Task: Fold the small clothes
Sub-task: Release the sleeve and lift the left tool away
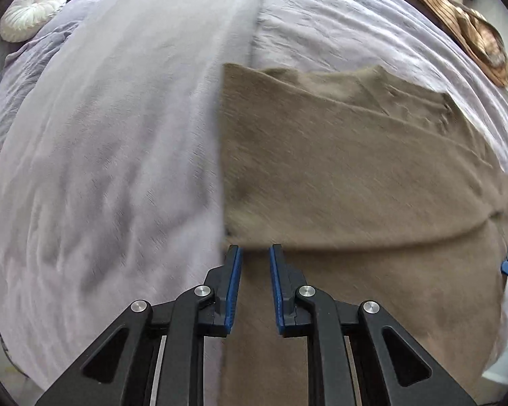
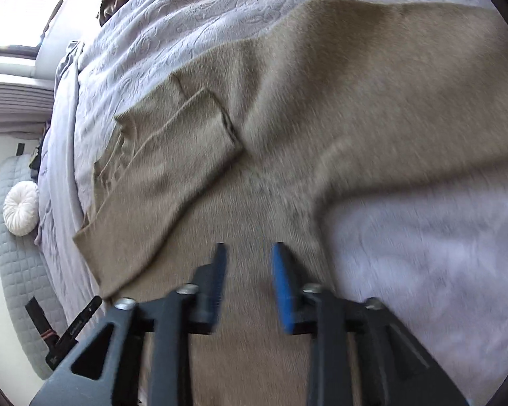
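Tan knit cloth, a sweater (image 1: 355,155) (image 2: 338,108), lies spread on a bed covered by a pale lilac bedspread (image 1: 101,135) (image 2: 220,10). In the left wrist view its straight edge runs down the middle of the frame, and a folded layer ends in a soft ridge just beyond the left tongs (image 1: 256,253). Those tongs stand parted with tan cloth showing in the gap between their blue pads, gripping nothing. In the right wrist view a sleeve (image 2: 166,155) is folded back across the body of the sweater, its cuff end toward the left. The right tongs (image 2: 249,253) are also parted over the tan cloth and hold nothing; this view is smeared by motion blur. A blue tip of the right tongs shows at the far right edge of the left view.

Around the sweater, a round white pleated cushion (image 1: 32,12) (image 2: 20,208) sits near the bed's edge, by a grey quilted cover (image 2: 20,270). A brown striped cloth (image 1: 470,30) lies along the far right rim of the bed. A black strap (image 2: 39,321) hangs beside the quilted cover. Bright window light (image 2: 27,6) fills the upper left of the right view.
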A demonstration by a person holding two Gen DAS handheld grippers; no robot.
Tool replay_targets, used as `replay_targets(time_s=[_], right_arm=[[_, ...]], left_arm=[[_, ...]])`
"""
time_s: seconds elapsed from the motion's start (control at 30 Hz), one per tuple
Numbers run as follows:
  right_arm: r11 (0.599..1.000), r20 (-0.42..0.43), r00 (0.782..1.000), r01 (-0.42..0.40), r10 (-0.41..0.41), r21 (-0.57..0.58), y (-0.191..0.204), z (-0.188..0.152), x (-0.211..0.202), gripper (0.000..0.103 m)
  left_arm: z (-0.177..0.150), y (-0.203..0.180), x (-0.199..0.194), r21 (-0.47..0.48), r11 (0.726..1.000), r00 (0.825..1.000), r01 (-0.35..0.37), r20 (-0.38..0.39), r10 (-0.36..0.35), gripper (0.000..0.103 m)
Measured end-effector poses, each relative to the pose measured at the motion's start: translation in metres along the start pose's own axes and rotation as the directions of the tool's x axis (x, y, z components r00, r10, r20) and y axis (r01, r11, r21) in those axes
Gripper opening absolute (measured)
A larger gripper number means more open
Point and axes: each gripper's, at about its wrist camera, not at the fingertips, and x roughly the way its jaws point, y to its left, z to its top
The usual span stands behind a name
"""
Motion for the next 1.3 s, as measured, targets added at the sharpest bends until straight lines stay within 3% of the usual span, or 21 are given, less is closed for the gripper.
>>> replay_targets(time_s=[0.2,0.23,0.27,0.3,0.33,0.53,0.77,0.97,1.17,1.3], right_arm=[[1.0,-0.025,1.0,-0.011,0.011,0.017,0.0,-0.021,-0.007,0.043],[1.0,-0.028,1.0,-0.012,0.012,0.019,-0.002,-0.023,-0.009,0.044],[1.0,-0.03,0.999,-0.014,0.015,0.023,-0.005,-0.025,-0.011,0.044],[1.0,-0.031,0.999,-0.016,0.017,0.027,-0.007,-0.027,-0.013,0.044],[0.999,-0.031,0.999,-0.02,0.021,0.032,-0.009,-0.029,-0.015,0.044],[0.998,-0.02,0.999,-0.039,0.041,0.058,-0.025,-0.035,-0.027,0.048],[0.993,0.025,0.998,-0.055,0.053,0.106,-0.053,-0.035,-0.045,0.05],[0.985,0.102,0.994,-0.041,0.023,0.17,-0.097,-0.02,-0.074,0.05],[0.956,0.22,0.975,-0.056,-0.009,0.288,-0.156,0.009,-0.112,0.05],[0.922,0.318,0.947,-0.093,-0.033,0.375,-0.195,0.029,-0.136,0.051]], left_arm=[[-0.014,-0.049,-0.006,0.059,0.998,0.999,0.014,-0.035,-0.012,0.019],[-0.015,-0.06,-0.008,0.073,0.997,0.999,0.019,-0.038,-0.016,0.024],[-0.016,-0.067,-0.008,0.082,0.996,0.999,0.017,-0.039,-0.014,0.064],[-0.016,-0.073,-0.01,0.087,0.996,0.999,0.005,-0.035,-0.002,0.089],[-0.017,-0.084,-0.015,0.089,0.995,0.999,-0.042,0.003,0.042,0.103],[-0.017,-0.13,-0.019,0.197,0.979,0.999,-0.048,0.01,0.047,0.103],[-0.024,-0.145,-0.025,0.212,0.977,0.998,-0.017,-0.052,0.028,0.103],[-0.026,-0.189,-0.026,0.276,0.961,0.998,0.017,-0.067,0.001,0.103],[-0.025,-0.229,-0.026,0.307,0.95,0.997,0.056,-0.067,-0.037,0.103],[-0.023,-0.244,-0.024,0.262,0.956,0.989,0.129,-0.106,-0.104,0.103]])
